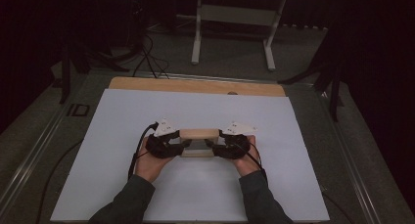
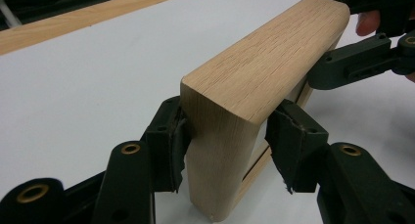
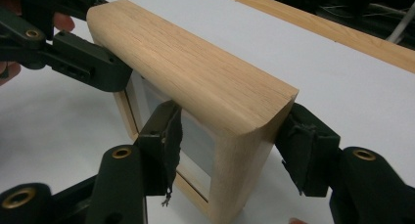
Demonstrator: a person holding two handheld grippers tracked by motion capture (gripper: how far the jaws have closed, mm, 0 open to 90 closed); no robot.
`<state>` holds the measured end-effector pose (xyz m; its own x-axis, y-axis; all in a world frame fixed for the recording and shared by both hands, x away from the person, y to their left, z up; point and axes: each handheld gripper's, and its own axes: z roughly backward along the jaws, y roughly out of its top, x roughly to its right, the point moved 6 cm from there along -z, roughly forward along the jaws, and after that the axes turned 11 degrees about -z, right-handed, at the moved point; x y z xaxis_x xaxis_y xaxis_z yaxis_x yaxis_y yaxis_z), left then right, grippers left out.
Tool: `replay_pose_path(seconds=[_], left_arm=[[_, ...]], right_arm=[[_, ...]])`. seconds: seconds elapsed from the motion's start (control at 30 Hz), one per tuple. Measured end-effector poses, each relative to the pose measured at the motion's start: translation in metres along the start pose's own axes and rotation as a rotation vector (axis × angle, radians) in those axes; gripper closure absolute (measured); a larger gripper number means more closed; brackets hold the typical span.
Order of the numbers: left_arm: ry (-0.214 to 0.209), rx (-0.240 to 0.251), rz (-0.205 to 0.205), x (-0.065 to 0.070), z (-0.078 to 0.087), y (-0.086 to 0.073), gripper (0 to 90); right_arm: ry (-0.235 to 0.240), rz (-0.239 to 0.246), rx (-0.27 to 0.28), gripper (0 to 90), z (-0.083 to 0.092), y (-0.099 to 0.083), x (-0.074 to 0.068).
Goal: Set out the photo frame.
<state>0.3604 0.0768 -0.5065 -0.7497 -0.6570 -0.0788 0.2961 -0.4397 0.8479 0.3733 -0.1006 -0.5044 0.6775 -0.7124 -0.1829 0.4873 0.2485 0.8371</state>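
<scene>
The surface (image 1: 195,194) is a broad white sheet laid over a wooden board whose bare edge shows along the far side; it takes up most of the high view, with dark floor and a pale stand behind it. Two forearms in dark sleeves come in from the near edge, one hand to each end of the work.

At the middle of the white sheet stands a wooden frame (image 1: 198,142), upright on its lower edge, its rounded top rail running left to right between the two hands. It is light oak in colour, open in the middle, with a pale panel set inside the opening as seen in the right gripper view.

The left tongs (image 1: 182,145) sit at the frame's left end. In the left gripper view (image 2: 226,145) the end post stands between the two black pads: one pad lies against the wood on one side, while the other stands just off the opposite face with a thin gap. No earlier look is to hand, so they read simply as parted around the post, not clamped on it.

The right tongs (image 1: 215,145) sit at the frame's right end. In the right gripper view (image 3: 230,150) the end post stands between the pads, both a little clear of the wood, so these tongs are open around it too.
</scene>
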Motion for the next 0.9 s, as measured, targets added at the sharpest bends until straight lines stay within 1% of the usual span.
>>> replay_pose_path(seconds=[0.1, 0.4, 0.63, 0.77, 0.9], left_arm=[[0.006, 0.005, 0.008, -0.006, -0.001, 0.000, 49.0], [0.011, 0.008, 0.032, -0.020, -0.004, -0.001, 47.7], [0.002, 0.015, 0.049, -0.026, -0.008, 0.000, 47.2], [-0.003, 0.007, 0.056, -0.028, -0.012, -0.002, 46.9], [-0.005, 0.016, 0.068, -0.030, -0.014, -0.003, 46.5]], right_arm=[[-0.005, -0.018, 0.007, 43.8, -0.004, 0.003, 0.000], [-0.009, -0.047, 0.012, 43.9, -0.017, 0.009, 0.001], [-0.016, -0.055, 0.013, 43.9, -0.022, 0.013, 0.004], [-0.019, -0.066, 0.006, 44.0, -0.025, 0.012, 0.006], [-0.019, -0.074, 0.007, 44.1, -0.027, 0.012, 0.008]])
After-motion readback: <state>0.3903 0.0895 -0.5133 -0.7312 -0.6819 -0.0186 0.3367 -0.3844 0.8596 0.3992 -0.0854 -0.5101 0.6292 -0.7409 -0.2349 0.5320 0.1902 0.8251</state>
